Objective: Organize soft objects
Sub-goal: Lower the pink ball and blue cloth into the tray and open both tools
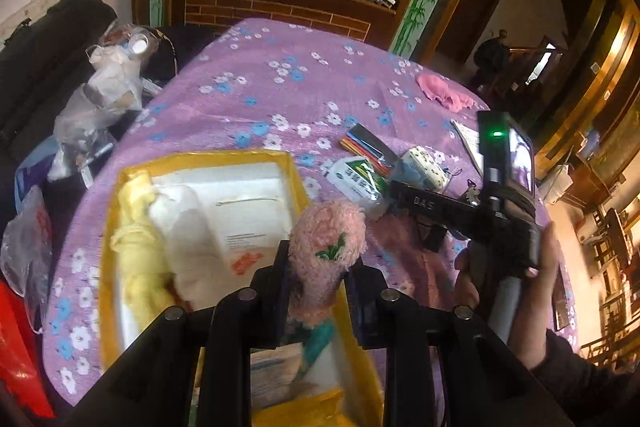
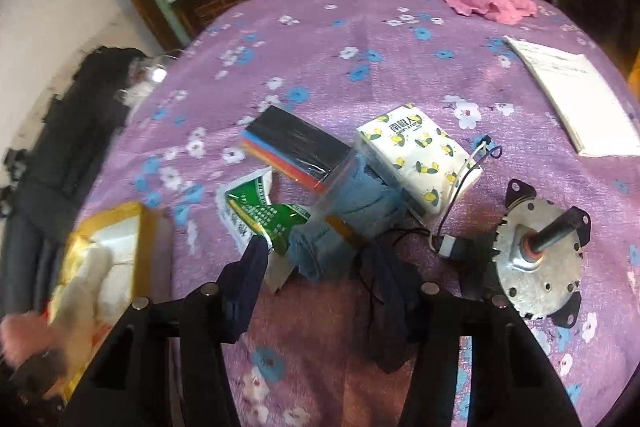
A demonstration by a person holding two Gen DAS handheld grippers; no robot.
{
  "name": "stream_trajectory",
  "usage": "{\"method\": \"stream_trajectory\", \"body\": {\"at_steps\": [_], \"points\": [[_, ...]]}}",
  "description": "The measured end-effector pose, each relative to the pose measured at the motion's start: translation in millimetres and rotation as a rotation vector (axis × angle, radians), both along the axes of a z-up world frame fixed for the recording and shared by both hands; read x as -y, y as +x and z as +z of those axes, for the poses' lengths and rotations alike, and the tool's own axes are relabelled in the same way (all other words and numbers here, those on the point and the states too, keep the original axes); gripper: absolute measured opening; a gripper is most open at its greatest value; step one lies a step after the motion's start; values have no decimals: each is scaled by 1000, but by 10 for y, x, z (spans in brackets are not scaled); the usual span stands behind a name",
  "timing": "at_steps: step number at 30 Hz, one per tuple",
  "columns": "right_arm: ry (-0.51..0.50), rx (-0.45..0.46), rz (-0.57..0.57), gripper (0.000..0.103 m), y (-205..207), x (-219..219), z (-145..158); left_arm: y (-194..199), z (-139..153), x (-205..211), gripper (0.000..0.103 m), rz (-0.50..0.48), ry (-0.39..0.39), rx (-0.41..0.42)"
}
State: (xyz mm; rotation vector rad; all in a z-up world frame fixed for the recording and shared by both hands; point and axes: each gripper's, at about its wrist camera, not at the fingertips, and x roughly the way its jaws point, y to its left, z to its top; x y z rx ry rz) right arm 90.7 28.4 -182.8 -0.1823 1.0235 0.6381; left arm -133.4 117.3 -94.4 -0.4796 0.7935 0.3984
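Pink fuzzy sock (image 1: 326, 251), with a small green leaf stitched on it, is pinched between the closed fingers of the left gripper (image 1: 316, 267) and hangs above the yellow-rimmed box (image 1: 288, 163). Only the left wrist view shows the inside of that box properly: a yellow cloth (image 1: 134, 227) lies along its left wall, a white soft bundle (image 1: 188, 235) sits beside it, and printed white paper lines the bottom. That view also shows the person's hand (image 1: 532, 291) around the handle of the right gripper, and plastic bags (image 1: 92, 107) piled off the table's left edge.

The right wrist view shows what lies ahead of the right gripper (image 2: 316, 263): a rolled blue towel (image 2: 348, 227) sits between its two fingers, which stand partly apart; whether the pads actually touch the towel cannot be told. A green and white packet (image 2: 256, 215) lies just left of the towel, a stack of coloured sheets (image 2: 296, 147) in clear wrap behind it, and a lemon-print tissue pack (image 2: 420, 159) beside that. A metal geared motor (image 2: 536, 251) with wires rests to the right, a white booklet (image 2: 576, 95) farther back, and a pink cloth (image 2: 488, 3) near the far edge of the purple flowered tablecloth (image 2: 320, 47). The box and sock appear here only blurred at the left edge.
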Motion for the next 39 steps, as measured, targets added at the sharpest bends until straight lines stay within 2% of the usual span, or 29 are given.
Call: {"method": "stream_trajectory", "body": {"at_steps": [1, 2, 5, 6, 9, 13, 18, 22, 24, 28, 30, 32, 33, 35, 37, 38, 39], "points": [[-24, 5, -7, 31, 6, -27, -32, -41, 7, -15, 25, 3, 5, 4], [-48, 5, -8, 26, 17, -53, -73, -110, 24, -36, 25, 7, 7, 15], [-50, 27, -10, 19, -14, 10, -47, -317, 49, -104, 25, 26, -4, 41], [-22, 27, -5, 17, -31, 69, 1, -377, 50, -129, 25, 32, -8, 44], [64, 13, 34, 17, -122, 201, 164, -565, 47, -206, 25, 42, -24, 59], [162, 40, 96, 17, -433, 363, 418, -760, 22, -284, 25, 45, -32, 51], [337, 92, 295, 17, -1060, 444, 746, -1050, -63, -338, 25, 77, -53, 58], [338, 90, 474, 17, -1426, 240, 810, -1195, -123, -303, 25, 99, -63, 64], [288, 71, 526, 17, -1545, 99, 749, -1236, -145, -272, 25, 105, -75, 68], [248, -9, 577, 17, -1603, -30, 551, -1201, -220, -190, 25, 88, -110, 56], [223, -20, 576, 17, -1652, -70, 466, -1105, -289, -167, 25, 87, -98, 45], [210, -21, 569, 18, -1666, -91, 410, -976, -412, -191, 25, 103, -105, 0], [199, -27, 561, 20, -1661, -111, 382, -891, -493, -197, 27, 93, -127, -17], [182, -68, 561, 23, -1657, -130, 298, -797, -578, -171, 32, 93, -122, -57], [202, -88, 556, 32, -1632, -74, 278, -788, -621, -117, 44, 118, -105, -75], [214, -84, 563, 36, -1633, -34, 302, -801, -625, -98, 54, 118, -108, -72], [228, -70, 567, 47, -1649, 34, 352, -835, -607, -74, 62, 119, -111, -55]]}}
